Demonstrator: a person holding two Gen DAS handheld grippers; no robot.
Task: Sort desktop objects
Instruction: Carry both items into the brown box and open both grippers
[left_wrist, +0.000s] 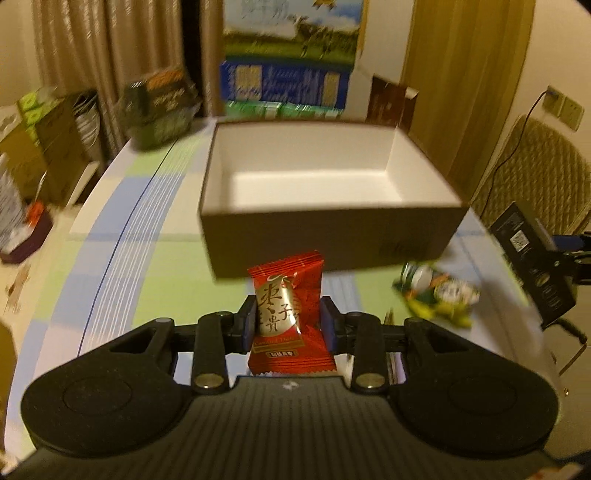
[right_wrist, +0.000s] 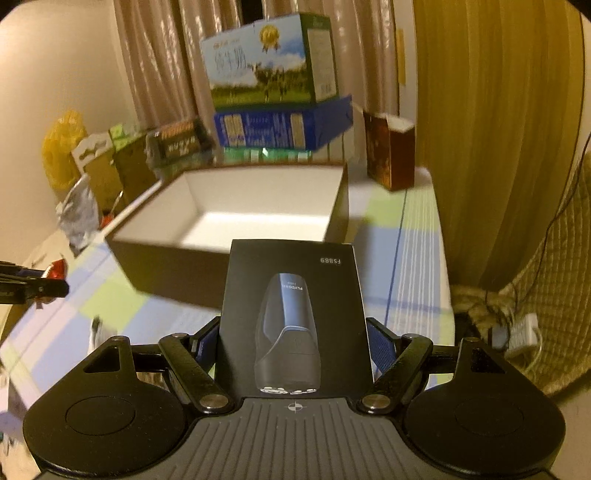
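My left gripper (left_wrist: 290, 321) is shut on a red candy packet (left_wrist: 286, 314) and holds it upright above the table, just in front of an open brown box with a white inside (left_wrist: 314, 173). My right gripper (right_wrist: 293, 341) is shut on a black shaver box (right_wrist: 293, 314), held above the table in front of the same open box (right_wrist: 236, 218). The shaver box also shows at the right edge of the left wrist view (left_wrist: 532, 258). The red packet and left gripper show at the left edge of the right wrist view (right_wrist: 55, 271).
A green snack packet (left_wrist: 439, 293) lies on the checked tablecloth (left_wrist: 122, 236) right of the left gripper. Stacked cartons (right_wrist: 273, 92) and a brown box (right_wrist: 388, 151) stand behind the open box. A wicker chair (left_wrist: 535, 173) stands at the right.
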